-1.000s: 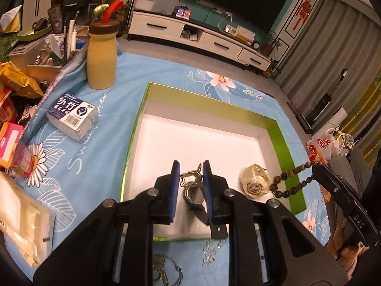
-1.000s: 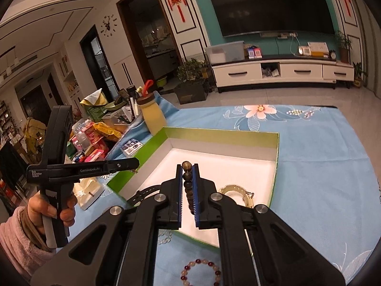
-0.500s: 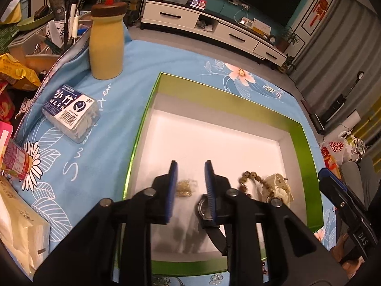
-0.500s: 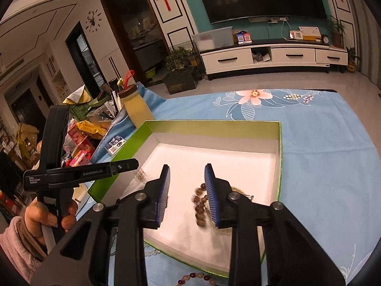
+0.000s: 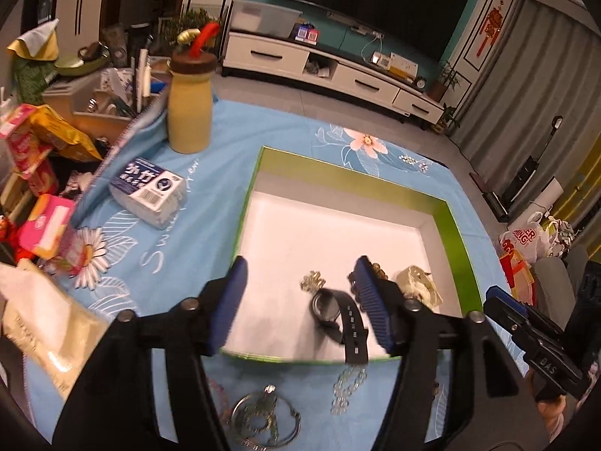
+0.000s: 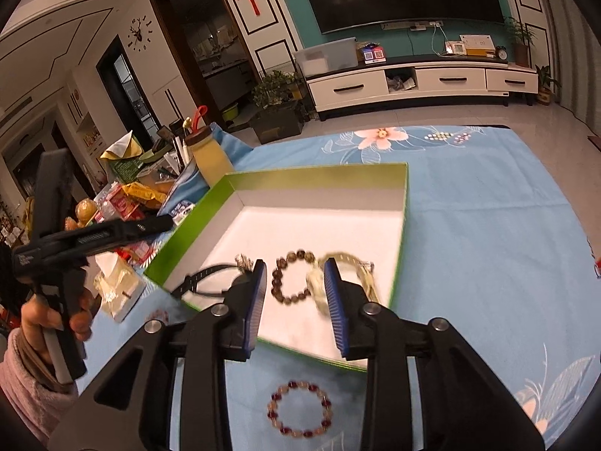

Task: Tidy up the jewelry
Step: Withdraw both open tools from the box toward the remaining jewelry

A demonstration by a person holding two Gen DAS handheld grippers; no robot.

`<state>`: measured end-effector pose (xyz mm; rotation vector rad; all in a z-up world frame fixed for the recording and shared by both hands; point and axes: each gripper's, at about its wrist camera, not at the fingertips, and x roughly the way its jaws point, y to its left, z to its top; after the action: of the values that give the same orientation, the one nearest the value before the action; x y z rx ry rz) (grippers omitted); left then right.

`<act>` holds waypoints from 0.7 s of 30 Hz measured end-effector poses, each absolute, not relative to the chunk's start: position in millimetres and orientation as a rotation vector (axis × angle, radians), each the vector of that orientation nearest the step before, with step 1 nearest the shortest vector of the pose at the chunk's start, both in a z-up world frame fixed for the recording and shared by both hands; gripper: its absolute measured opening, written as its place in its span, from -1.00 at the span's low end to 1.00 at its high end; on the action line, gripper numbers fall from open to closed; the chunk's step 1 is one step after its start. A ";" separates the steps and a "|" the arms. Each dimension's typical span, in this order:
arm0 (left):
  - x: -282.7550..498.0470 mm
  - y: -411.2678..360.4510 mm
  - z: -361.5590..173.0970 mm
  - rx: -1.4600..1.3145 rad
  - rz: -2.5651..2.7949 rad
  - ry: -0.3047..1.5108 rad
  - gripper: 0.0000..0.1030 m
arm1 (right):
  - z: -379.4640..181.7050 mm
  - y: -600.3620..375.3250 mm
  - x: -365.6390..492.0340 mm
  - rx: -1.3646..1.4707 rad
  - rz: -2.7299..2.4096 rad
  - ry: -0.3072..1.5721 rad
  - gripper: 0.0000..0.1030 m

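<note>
A green box with a white floor (image 5: 338, 240) (image 6: 319, 233) lies on the blue cloth. In it lie a black watch (image 5: 330, 308) (image 6: 199, 282), a small gold trinket (image 5: 312, 282), a dark bead bracelet (image 6: 293, 278) and a pale gold watch (image 5: 419, 287) (image 6: 349, 267). My left gripper (image 5: 300, 300) is open and empty above the box's near edge. My right gripper (image 6: 296, 300) is open and empty above the bead bracelet. On the cloth outside the box lie a red bead bracelet (image 6: 298, 409), a clear bead strand (image 5: 347, 387) and a silver ring piece (image 5: 265, 419).
A yellow bottle (image 5: 189, 109) and a blue-white packet (image 5: 148, 191) stand left of the box. Snack packs and clutter (image 5: 37, 173) fill the far left. The other hand's gripper shows at the left of the right wrist view (image 6: 67, 240).
Both grippers opened wide and pulled back. The left one let go of the black watch and trinket, the right one let go of the dark bead bracelet; all now lie in the box.
</note>
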<state>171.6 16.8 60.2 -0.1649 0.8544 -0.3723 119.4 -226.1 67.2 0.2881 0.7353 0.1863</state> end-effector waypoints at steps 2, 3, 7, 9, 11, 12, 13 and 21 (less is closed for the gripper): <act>158.6 23.1 64.1 -0.152 -0.358 0.839 0.43 | 66.3 -226.7 110.7 0.285 0.182 0.741 -0.22; 153.8 25.0 65.5 -0.147 -0.354 0.836 0.46 | 66.5 -227.9 107.2 0.285 0.179 0.741 -0.19; 129.8 33.7 66.6 -0.123 -0.340 0.835 0.71 | 64.5 -228.5 92.7 0.281 0.163 0.751 -0.08; 121.9 36.8 64.0 -0.119 -0.349 0.845 0.75 | 63.0 -229.2 88.2 0.281 0.156 0.757 -0.04; 114.2 37.6 60.8 -0.103 -0.353 0.856 0.81 | 60.1 -229.5 82.6 0.282 0.152 0.769 -0.04; 108.7 37.9 58.4 -0.093 -0.353 0.861 0.82 | 58.3 -229.5 80.4 0.282 0.150 0.776 -0.04; 103.1 37.4 56.7 -0.083 -0.356 0.862 0.82 | 57.2 -229.1 79.0 0.282 0.147 0.782 -0.04; 72.1 33.2 38.7 -0.031 -0.375 0.876 0.83 | 44.7 -226.6 64.1 0.285 0.136 0.826 -0.04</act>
<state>72.1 33.2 38.7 -0.0315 0.8757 -0.3746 64.1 -226.6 44.7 0.2853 0.8261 0.1359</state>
